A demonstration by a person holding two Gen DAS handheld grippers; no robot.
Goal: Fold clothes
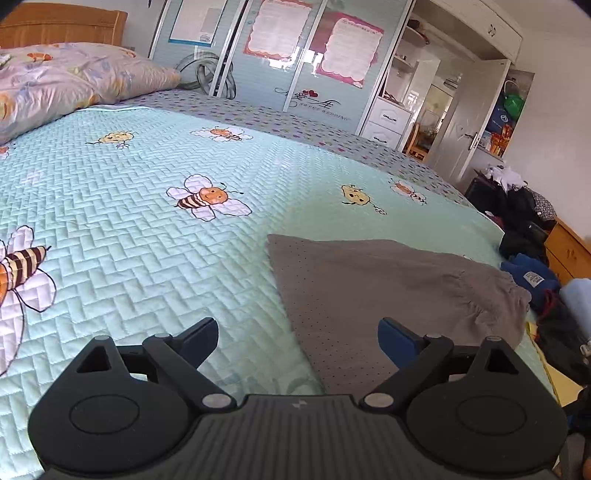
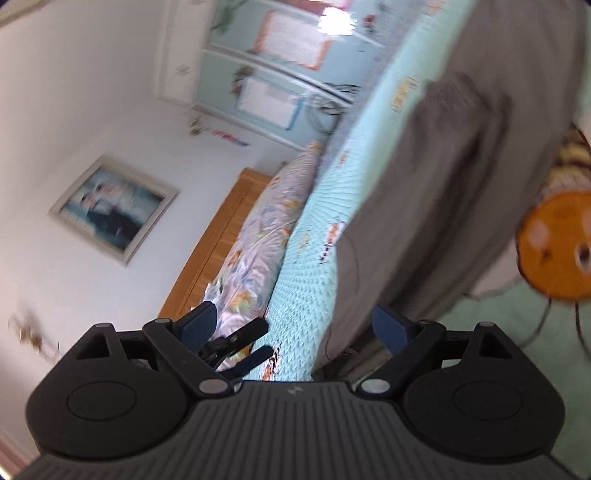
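Observation:
A grey garment [image 1: 388,295] with small dots lies folded flat on the mint bee-print bedspread [image 1: 147,240], its gathered edge toward the right side of the bed. My left gripper [image 1: 297,339] hovers open just before it, the right fingertip [image 1: 397,341] over the cloth's near edge and nothing between the pads. The right wrist view is rolled and blurred. In it my right gripper [image 2: 295,328] is open and empty beside the grey garment [image 2: 443,184], which fills the right half. The left gripper [image 2: 258,339] shows small and open beyond it.
A floral pillow [image 1: 74,81] and wooden headboard [image 1: 62,26] are at the bed's far left. Wardrobe doors [image 1: 288,55] stand behind. A pile of dark and blue clothes [image 1: 528,266] lies off the bed's right edge by a wooden cabinet [image 1: 569,251].

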